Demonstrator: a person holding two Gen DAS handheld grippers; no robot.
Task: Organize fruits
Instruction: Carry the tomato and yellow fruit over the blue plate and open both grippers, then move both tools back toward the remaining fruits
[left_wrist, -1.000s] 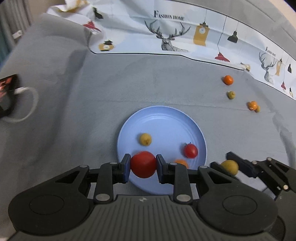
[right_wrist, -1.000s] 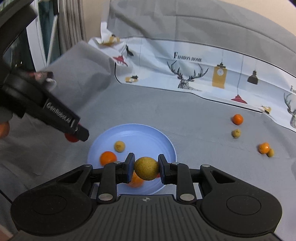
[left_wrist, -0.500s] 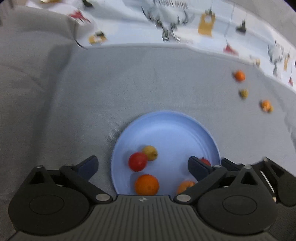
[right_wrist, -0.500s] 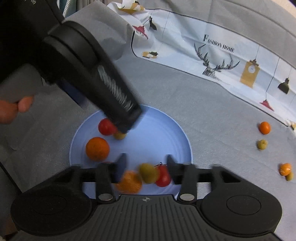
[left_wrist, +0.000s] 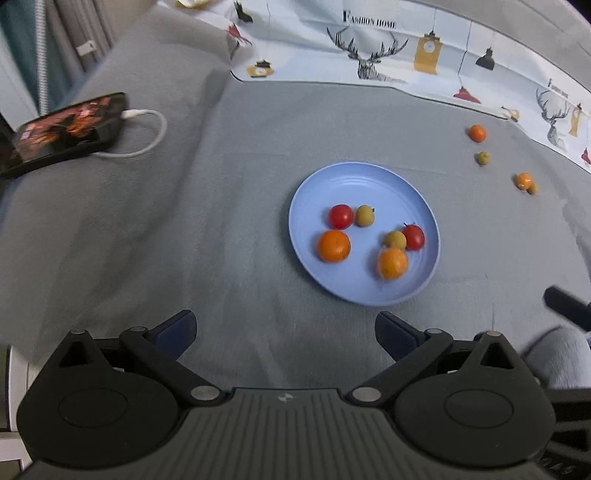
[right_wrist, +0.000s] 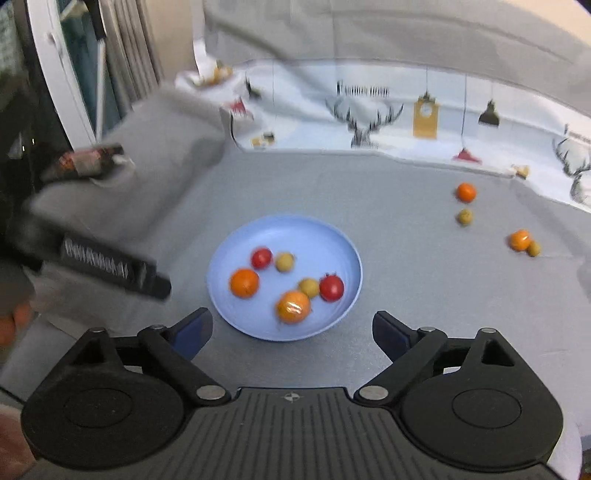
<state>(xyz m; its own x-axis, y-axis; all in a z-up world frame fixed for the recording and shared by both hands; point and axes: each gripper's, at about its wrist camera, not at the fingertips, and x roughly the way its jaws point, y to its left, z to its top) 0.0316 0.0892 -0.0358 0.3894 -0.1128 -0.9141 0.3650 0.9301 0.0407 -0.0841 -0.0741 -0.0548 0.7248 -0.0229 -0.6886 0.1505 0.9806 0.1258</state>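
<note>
- A grey cloth (left_wrist: 258, 155) covers the table, with a printed sheet of deer and lamps (left_wrist: 369, 59) along its far edge and a phone on a white cable (left_wrist: 70, 129) off to the left.
- Left wrist view: the left tool (left_wrist: 284, 334) hangs wide and empty above the cloth, just short of the blue plate (left_wrist: 369, 177). The plate holds six fruits: two red, two orange, two yellow-green.
- Four small fruits lie on the cloth far right: an orange one (left_wrist: 477, 133), a green one (left_wrist: 483, 158), and an orange and green pair (left_wrist: 524, 181) touching.
- Right wrist view: the right tool (right_wrist: 291, 330) is also wide and empty, near the plate's (right_wrist: 284, 229) front rim. The picture is blurred.
- Judgement: the step in hand is a gap between drops; next, a tool should reach to the far right fruits and close gently on one.
</note>
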